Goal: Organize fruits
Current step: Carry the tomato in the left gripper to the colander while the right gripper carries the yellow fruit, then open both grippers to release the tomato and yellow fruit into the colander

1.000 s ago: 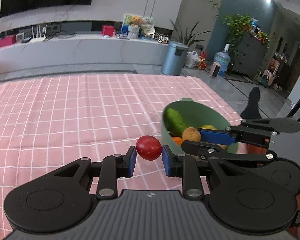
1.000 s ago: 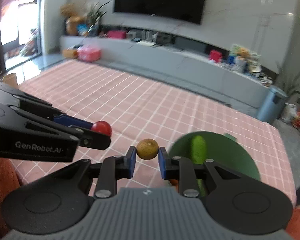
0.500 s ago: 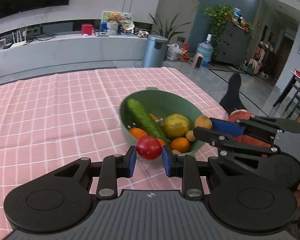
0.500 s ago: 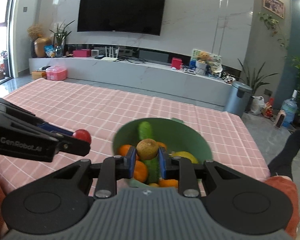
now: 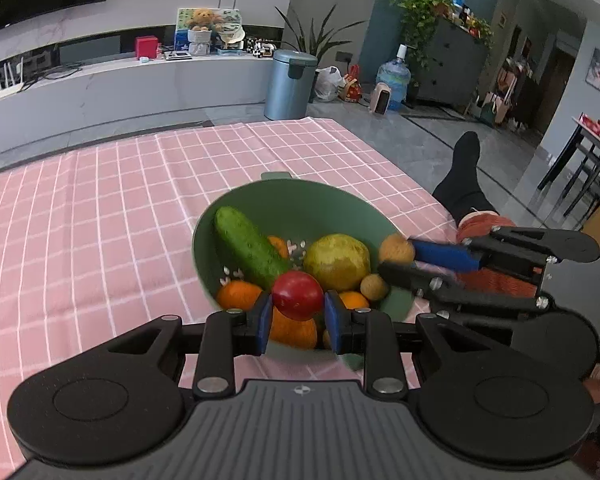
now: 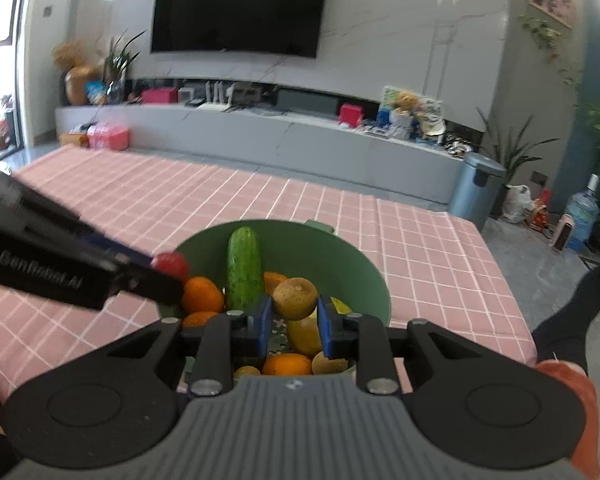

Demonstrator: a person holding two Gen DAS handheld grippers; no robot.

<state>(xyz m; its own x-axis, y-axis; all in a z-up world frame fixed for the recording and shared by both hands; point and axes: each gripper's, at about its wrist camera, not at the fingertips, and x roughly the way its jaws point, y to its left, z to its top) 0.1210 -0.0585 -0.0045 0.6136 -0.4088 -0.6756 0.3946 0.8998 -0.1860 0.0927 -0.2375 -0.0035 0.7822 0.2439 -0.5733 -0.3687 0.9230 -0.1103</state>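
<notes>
A green bowl (image 5: 300, 204) stands on the pink checked tablecloth near its right edge and holds a cucumber (image 5: 248, 248), a yellow-green pear (image 5: 336, 260), several oranges and small brown fruits. My left gripper (image 5: 297, 312) is shut on a red tomato (image 5: 298, 295) above the bowl's near rim. My right gripper (image 6: 293, 322) is shut on a brown round fruit (image 6: 295, 298) above the bowl (image 6: 340, 256). The right gripper also shows in the left wrist view (image 5: 396, 258), at the bowl's right rim.
The pink tablecloth (image 5: 100, 220) stretches left and back from the bowl. Its right edge drops off just past the bowl. A person's leg in a black sock (image 5: 460, 184) lies beyond that edge. A grey TV bench (image 6: 260, 140) stands behind the table.
Both grippers have moved with their fruits from beside the bowl to above it. The bowl now fills the middle of both views.
</notes>
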